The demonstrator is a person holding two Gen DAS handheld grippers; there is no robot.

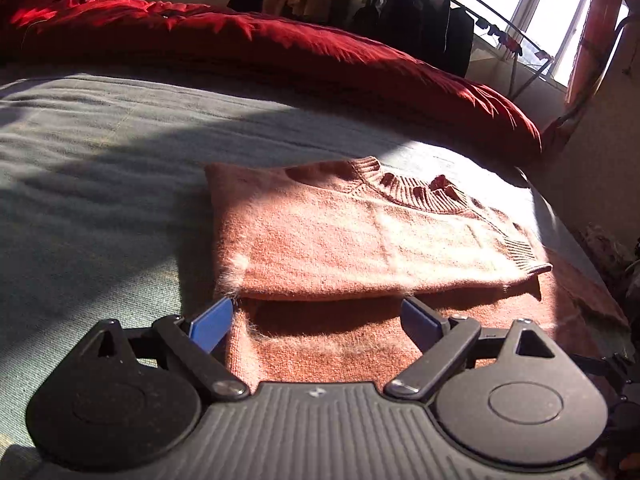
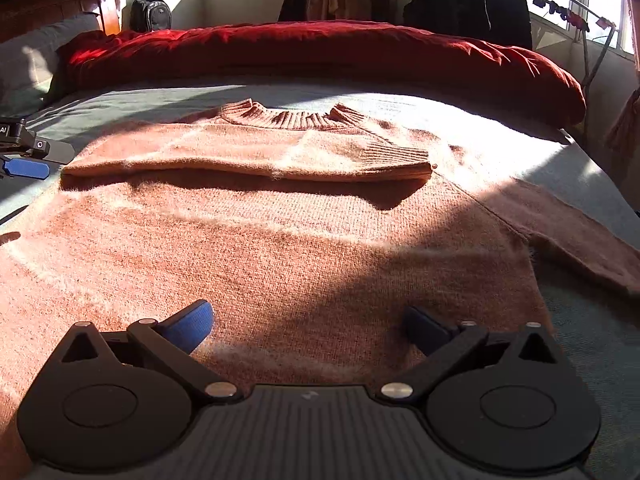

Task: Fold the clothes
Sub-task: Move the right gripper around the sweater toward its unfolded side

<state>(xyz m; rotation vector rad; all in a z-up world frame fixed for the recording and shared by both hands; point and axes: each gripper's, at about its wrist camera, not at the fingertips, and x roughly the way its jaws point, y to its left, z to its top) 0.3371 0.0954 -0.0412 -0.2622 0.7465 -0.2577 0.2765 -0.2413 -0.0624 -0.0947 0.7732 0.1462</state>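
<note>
A fuzzy rust-orange sweater [image 2: 280, 232] lies flat on the grey-green bed sheet [image 1: 100, 152], its ribbed collar [image 2: 292, 118] at the far end. One sleeve [image 2: 256, 160] is folded across the chest; the other sleeve [image 2: 568, 224] stretches out to the right. My left gripper [image 1: 316, 316] is open at the sweater's left edge [image 1: 248, 344], just short of the folded sleeve [image 1: 360, 240], nothing between its blue pads. My right gripper [image 2: 308, 324] hangs open over the sweater's lower body, holding nothing. The left gripper's blue fingertip [image 2: 26, 169] shows at the far left of the right wrist view.
A rumpled red duvet [image 2: 320, 52] runs along the bed's far side. Behind it a metal rack carries dark clothes [image 2: 464, 4] in front of bright windows. A black backpack [image 2: 151, 14] sits at the back left, and grey pillows [image 2: 28, 64] lie at the left.
</note>
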